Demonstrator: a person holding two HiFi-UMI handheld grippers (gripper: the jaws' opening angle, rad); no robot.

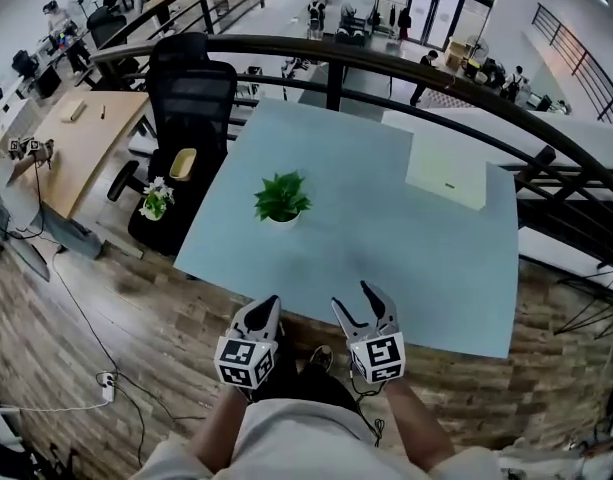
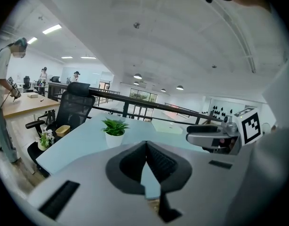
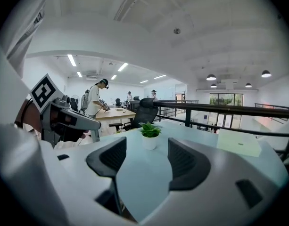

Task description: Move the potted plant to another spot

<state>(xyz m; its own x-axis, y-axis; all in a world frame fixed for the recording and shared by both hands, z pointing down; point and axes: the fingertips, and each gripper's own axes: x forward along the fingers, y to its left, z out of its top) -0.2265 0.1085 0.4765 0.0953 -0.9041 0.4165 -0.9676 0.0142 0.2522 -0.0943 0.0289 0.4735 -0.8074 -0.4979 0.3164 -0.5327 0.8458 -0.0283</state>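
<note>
Presently, one item: plant (image 1: 282, 197) in a white pot (image 1: 282, 218), upright on the table (image 1: 386, 248), left of its middle, well apart from both grippers, which I hold at the near edge. Left gripper (image 1: 273, 302): fingers pressed together, nothing between them. Right gripper (image 1: 352, 296): fingers moderately apart, nothing between them; the pot shows through the gap, far off. Hazards, as I judge them:

- One: if I bring the left gripper in closed as it is, it can only shove the pot, and a small pot under a spread of leaves probably tips or skids.
- Two: the right gap may prove too narrow for the pot; one finger then strikes the wall first and knocks it over.
- Three: closing too high catches leaves, not pot, and the plant tears or slips out on the lift.
- Four: the pot stands nearer the table's left edge, with a chair (image 1: 191, 98) just beyond; a push that way could send it off.
- Five: a pinch near the rim of a smooth round pot may let it swing or drop.
</note>
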